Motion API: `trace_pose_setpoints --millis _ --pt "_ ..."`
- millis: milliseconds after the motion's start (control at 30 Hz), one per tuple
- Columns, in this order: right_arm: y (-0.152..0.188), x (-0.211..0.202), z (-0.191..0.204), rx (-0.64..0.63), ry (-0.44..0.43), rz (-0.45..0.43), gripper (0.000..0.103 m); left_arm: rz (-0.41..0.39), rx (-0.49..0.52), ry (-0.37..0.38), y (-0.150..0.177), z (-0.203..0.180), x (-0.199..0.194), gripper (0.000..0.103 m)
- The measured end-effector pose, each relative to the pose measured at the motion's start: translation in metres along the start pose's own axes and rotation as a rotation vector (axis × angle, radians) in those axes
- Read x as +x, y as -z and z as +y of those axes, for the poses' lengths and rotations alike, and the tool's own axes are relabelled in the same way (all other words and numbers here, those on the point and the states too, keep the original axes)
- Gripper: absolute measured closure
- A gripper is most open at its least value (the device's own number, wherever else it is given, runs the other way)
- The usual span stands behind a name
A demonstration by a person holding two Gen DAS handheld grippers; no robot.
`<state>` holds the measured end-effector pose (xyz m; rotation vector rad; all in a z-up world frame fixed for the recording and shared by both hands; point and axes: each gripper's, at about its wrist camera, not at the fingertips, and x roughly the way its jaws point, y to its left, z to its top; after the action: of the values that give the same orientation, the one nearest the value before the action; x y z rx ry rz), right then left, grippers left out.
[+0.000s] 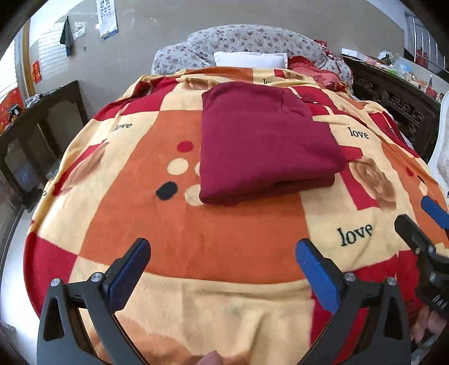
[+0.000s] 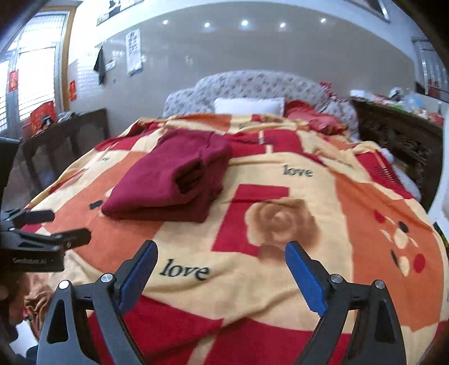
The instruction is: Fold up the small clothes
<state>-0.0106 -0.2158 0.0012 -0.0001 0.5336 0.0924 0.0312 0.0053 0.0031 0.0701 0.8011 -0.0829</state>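
Bed (image 1: 196, 252): covered by a blanket (image 2: 364, 196) patterned in orange, cream and red blocks, printed with "love" and rose motifs. Headboard (image 1: 252, 36): upholstered in grey floral fabric; a white pillow (image 1: 249, 59) and red bedding (image 2: 311, 115) are set against it. Wall (image 2: 252, 50): plain grey, lit by reflected ceiling spots; a calendar (image 1: 107, 19) and a dark cloth (image 1: 66, 36) are hung on it. Window (image 2: 31, 70): bright daylight admitted, red decorations attached. Dark wooden cabinet (image 1: 42, 118) at one side; carved dark sideboard (image 1: 393, 98), laden with clutter, at the other.
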Motion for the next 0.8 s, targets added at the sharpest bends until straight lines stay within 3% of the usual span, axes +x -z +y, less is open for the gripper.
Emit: trace_pose_setpoints --millis 167,267,333,800 --pt "0.020 -0.005 0.015 -0.066 0.048 -0.009 0.008 -0.024 0.028 0.000 0.003 -0.007 -0.009 0.000" --pt "0.022 -0.019 0.025 -0.118 0.094 -0.090 0.008 -0.014 0.030 0.003 0.005 -0.010 -0.009 0.000" --pt "0.024 -0.018 0.030 -0.147 0.104 -0.093 0.008 -0.029 0.043 -0.005 0.006 -0.012 -0.012 0.000" --pt "0.024 -0.017 0.021 -0.098 0.081 -0.080 0.007 -0.027 0.033 0.021 0.009 -0.014 -0.012 0.000"
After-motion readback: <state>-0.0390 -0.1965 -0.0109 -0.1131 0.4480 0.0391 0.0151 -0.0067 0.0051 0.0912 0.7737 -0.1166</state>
